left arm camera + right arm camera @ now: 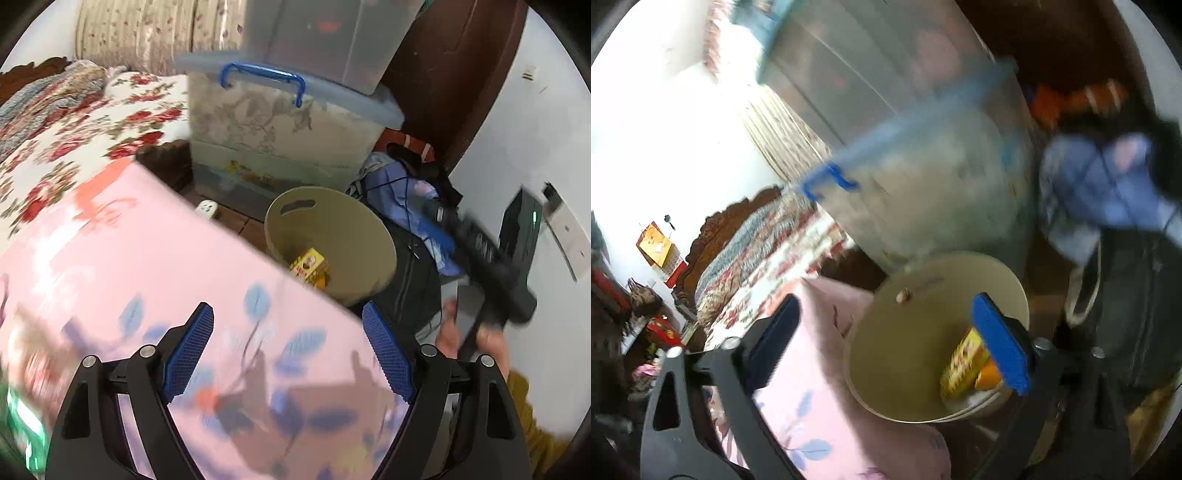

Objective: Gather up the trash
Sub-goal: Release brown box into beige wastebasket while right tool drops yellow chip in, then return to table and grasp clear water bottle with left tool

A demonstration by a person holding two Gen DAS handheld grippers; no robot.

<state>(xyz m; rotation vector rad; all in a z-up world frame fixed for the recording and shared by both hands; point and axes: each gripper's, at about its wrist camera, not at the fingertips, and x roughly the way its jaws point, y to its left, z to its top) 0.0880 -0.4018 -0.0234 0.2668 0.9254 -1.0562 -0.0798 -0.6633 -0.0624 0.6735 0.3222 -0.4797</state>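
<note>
A: Trash, meaning a yellow packet (309, 263) and something orange (988, 376) beside it, lay at the bottom of the beige bin (354, 236). Where did the bin stand?

B: On the floor, just beside the corner of the pink flowered bedcover (147, 258) and in front of the clear storage box (280, 140) with the blue handle (262, 75).

A: How were the grippers?

B: The left gripper (288, 332) stood spread wide over the pink cover, nothing between its blue pads (192, 347). The right gripper (886, 332) was released too, jaws far apart above the bin's mouth, with one pad (1001, 343) in front of the packet.

A: Anything falling?

B: A small tan blur (903, 295) showed against the bin's inner wall; I could not tell what it was.

A: And the person?

B: In the left view a hand (476, 339) gripped the black body of the other tool, near a heap of blue and dark clothes (413, 210).
</note>
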